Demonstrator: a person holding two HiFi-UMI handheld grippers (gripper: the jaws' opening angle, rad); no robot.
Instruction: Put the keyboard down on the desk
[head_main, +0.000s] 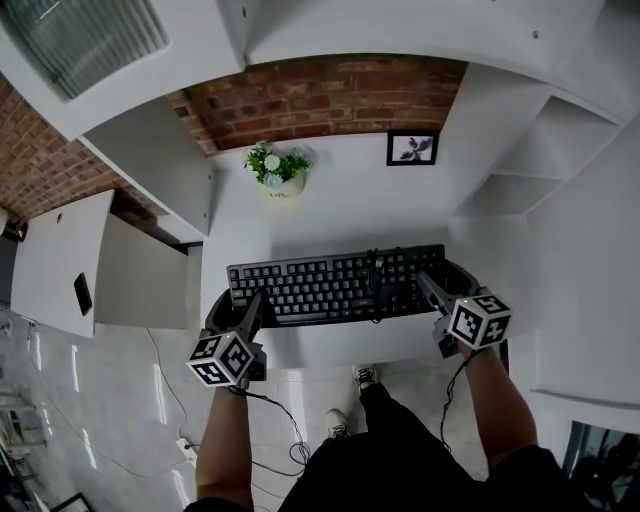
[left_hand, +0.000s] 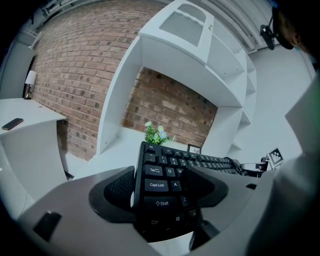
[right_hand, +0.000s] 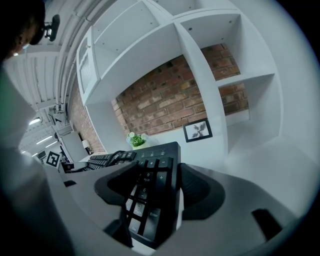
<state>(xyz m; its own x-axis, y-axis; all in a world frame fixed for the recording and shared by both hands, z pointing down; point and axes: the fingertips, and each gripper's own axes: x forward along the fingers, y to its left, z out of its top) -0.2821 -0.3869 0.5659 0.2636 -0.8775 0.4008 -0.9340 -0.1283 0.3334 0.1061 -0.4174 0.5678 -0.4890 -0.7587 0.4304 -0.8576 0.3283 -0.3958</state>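
Note:
A black keyboard (head_main: 320, 287) stretches across the front part of the white desk (head_main: 340, 215); I cannot tell whether it rests on the desk or hangs just above it. Its dark cable (head_main: 376, 283) is bundled on top of the keys. My left gripper (head_main: 255, 308) is shut on the keyboard's left end, and in the left gripper view the keyboard (left_hand: 162, 187) fills the jaws at the Caps Lock and Shift keys. My right gripper (head_main: 431, 289) is shut on the right end, where the number pad of the keyboard (right_hand: 150, 187) sits between the jaws.
A potted plant (head_main: 277, 170) and a small framed picture (head_main: 412, 148) stand at the back of the desk against a brick wall. White shelves rise on both sides. A side table (head_main: 55, 260) at the left carries a phone (head_main: 83, 293). Cables trail on the floor.

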